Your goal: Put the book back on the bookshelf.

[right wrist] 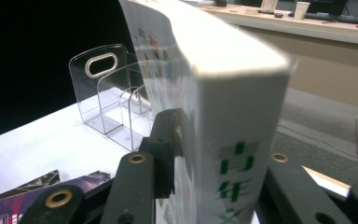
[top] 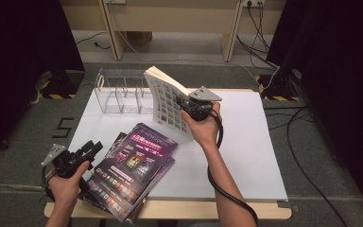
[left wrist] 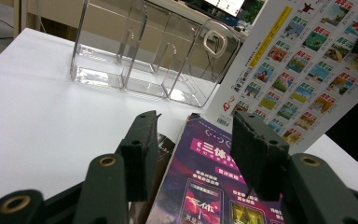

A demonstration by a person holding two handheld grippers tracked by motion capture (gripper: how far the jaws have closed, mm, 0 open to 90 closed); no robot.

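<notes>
Book (top: 166,101) clamped in your right gripper (top: 192,108), held upright and tilted above the white board (top: 255,156), just right of the clear acrylic organizer (top: 120,92). In the right gripper view the spine (right wrist: 235,154) sits between the jaws, thick enough to keep them roughly half open; the left pad (right wrist: 168,140) presses the printed cover.

Left gripper (top: 92,147) hovers over the purple magazines (top: 134,165) at the near left of the board. Jaws well apart, nothing between them.

Risks from here:
- Grip sits low on the spine, and the bulk of the book stands above it. A heavy volume may pivot in the pads and droop as you swing toward the organizer.
- Cover is glossy. Any easing of the squeeze and the book likely slides out, landing on the magazines or the board.
- Organizer slots look narrow against the book's thickness. A tilted entry could catch a divider (left wrist: 137,44) and shove the light rack back, since nothing braces it.
- Pages may fan open on the free edge and snag the slot rim.
</notes>
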